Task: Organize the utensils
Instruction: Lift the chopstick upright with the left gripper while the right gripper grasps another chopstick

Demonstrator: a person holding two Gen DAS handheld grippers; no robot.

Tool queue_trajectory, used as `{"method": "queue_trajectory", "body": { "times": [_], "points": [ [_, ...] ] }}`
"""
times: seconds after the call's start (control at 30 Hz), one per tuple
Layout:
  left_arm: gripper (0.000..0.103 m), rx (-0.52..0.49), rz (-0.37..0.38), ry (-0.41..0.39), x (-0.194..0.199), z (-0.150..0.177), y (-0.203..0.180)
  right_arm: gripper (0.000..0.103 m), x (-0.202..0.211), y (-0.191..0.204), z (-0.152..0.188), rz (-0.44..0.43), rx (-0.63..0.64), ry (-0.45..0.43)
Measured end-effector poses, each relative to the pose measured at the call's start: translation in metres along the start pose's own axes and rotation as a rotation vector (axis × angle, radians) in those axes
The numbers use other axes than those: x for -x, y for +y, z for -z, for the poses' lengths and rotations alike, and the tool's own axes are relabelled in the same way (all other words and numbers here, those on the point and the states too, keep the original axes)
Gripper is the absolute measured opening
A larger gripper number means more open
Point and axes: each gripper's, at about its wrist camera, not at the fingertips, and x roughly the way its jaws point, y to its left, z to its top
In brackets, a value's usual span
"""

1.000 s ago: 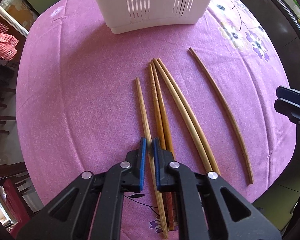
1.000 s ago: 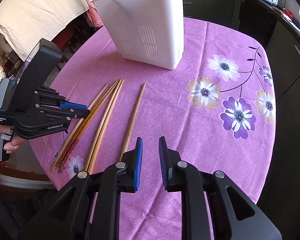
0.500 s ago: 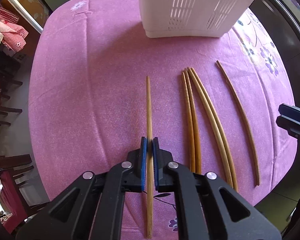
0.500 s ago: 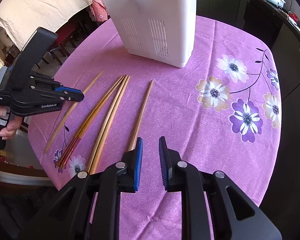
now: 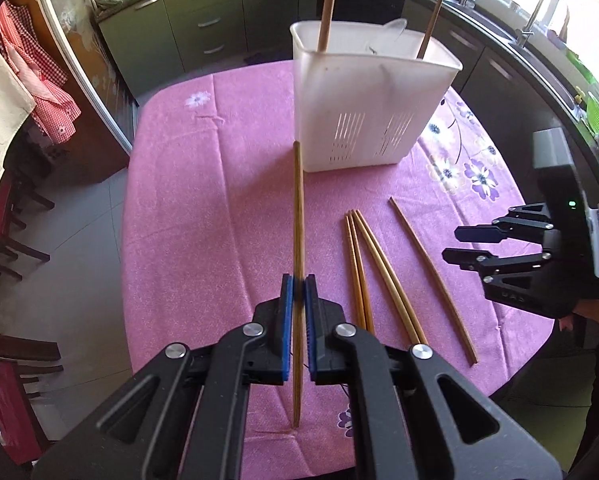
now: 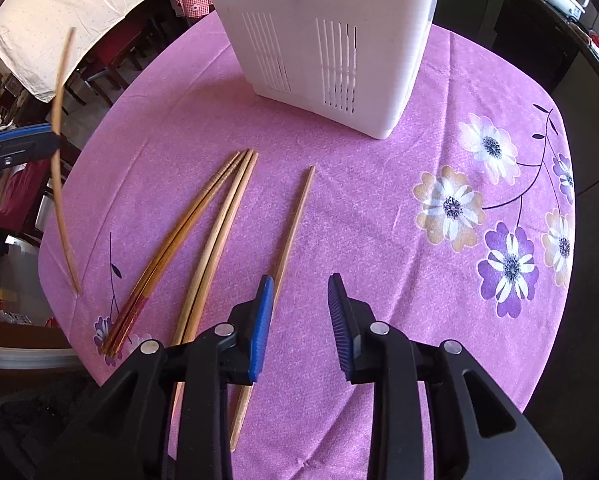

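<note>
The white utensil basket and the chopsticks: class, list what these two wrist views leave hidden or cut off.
- White utensil basket: its inside is hidden by its own wall in the left wrist view; its top is cut off in the right wrist view.
- Two sticks in the basket: lower parts hidden by the wall.
- Single chopstick: partly covered by the right gripper fingers.
- Left gripper: mostly cut off by the picture edge.

Bright daylight, fisheye warp, dark corners.
</note>
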Motion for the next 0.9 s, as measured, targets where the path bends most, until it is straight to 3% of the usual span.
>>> {"method": "queue_trajectory", "body": {
  "times": [0.37, 0.57, 0.9],
  "points": [
    [0.006, -0.007, -0.010, -0.137, 0.049, 0.012, 0.007, 0.024, -0.033, 0.030, -0.023, 0.089, 0.056, 0.103],
    [0.006, -0.021, 0.002, -0.143, 0.050, 0.018, 0.007, 0.011, -0.040, 0.043, -0.030, 0.098, 0.068, 0.130],
    [0.006, -0.025, 0.011, -0.154, 0.051, 0.022, 0.007, 0.007, -0.036, 0.041, -0.028, 0.074, 0.046, 0.103]
  ]
}}
